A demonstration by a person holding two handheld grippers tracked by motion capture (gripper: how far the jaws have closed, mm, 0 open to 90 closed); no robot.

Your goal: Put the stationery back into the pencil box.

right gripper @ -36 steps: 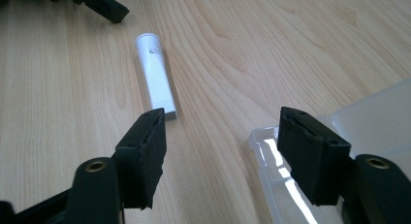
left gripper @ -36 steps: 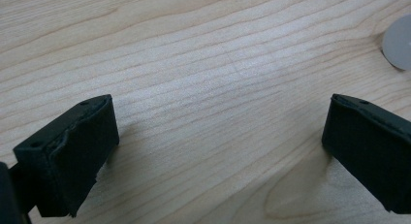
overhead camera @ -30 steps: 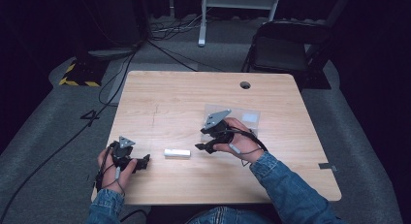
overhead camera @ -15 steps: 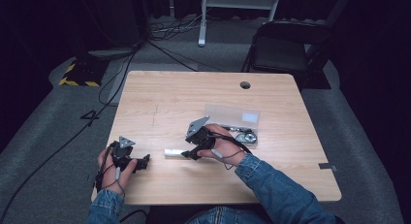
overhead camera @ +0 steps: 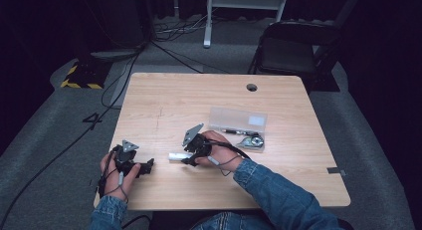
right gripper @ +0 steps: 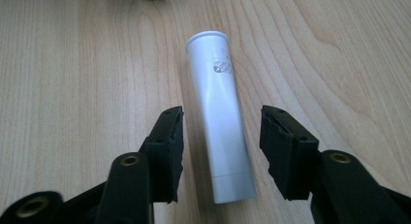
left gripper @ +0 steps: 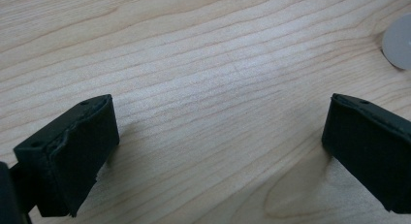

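Around your right gripper (overhead camera: 185,157) the white tube (right gripper: 220,122) lies flat between the two jaws, with a small gap of bare wood on each side. Behind your right hand, the clear plastic case (overhead camera: 239,128) blocks the way toward the far right. Between your two grippers the table (overhead camera: 164,105) is free. Your left gripper (overhead camera: 144,167) has open wood in front, and the far half of the table is also free.

Both hand-held grippers (overhead camera: 142,166) (overhead camera: 185,158) open-jawed

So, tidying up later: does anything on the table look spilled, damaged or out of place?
Nothing stands out. The white tube lies intact on the bare wood between the right gripper's jaws, which have just been closing without touching it, and the clear case sits closed nearby.
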